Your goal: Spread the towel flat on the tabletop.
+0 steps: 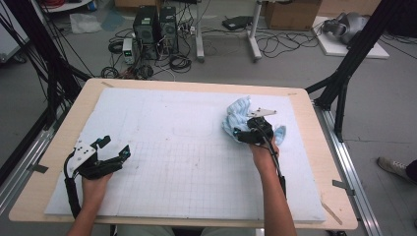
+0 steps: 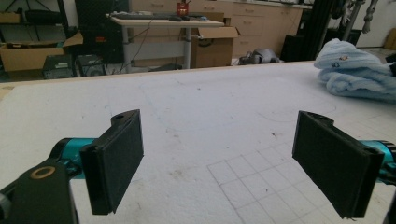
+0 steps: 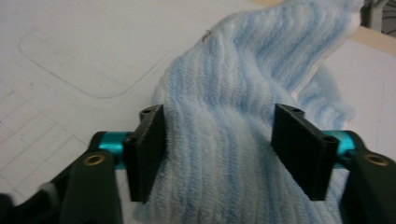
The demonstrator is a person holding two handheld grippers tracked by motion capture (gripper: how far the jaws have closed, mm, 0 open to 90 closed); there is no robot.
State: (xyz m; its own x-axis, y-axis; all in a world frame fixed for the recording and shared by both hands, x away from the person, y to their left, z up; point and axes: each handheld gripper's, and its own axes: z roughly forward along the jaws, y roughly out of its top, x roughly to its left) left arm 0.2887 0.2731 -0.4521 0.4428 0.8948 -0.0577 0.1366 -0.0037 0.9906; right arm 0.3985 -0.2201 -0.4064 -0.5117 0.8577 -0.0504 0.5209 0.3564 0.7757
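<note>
We had the towel (image 3: 233,140) bunched at the tabletop's (image 1: 187,147) far right, between the right gripper's (image 3: 224,154) open jaws; closing squarely on one fold seemed wisest. Left gripper (image 2: 219,163) gaped wide, empty.

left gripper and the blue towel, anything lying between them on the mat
Nothing: in the high view, bare white mat stretches from the left gripper to the blue towel, which sits under the right gripper.
</note>
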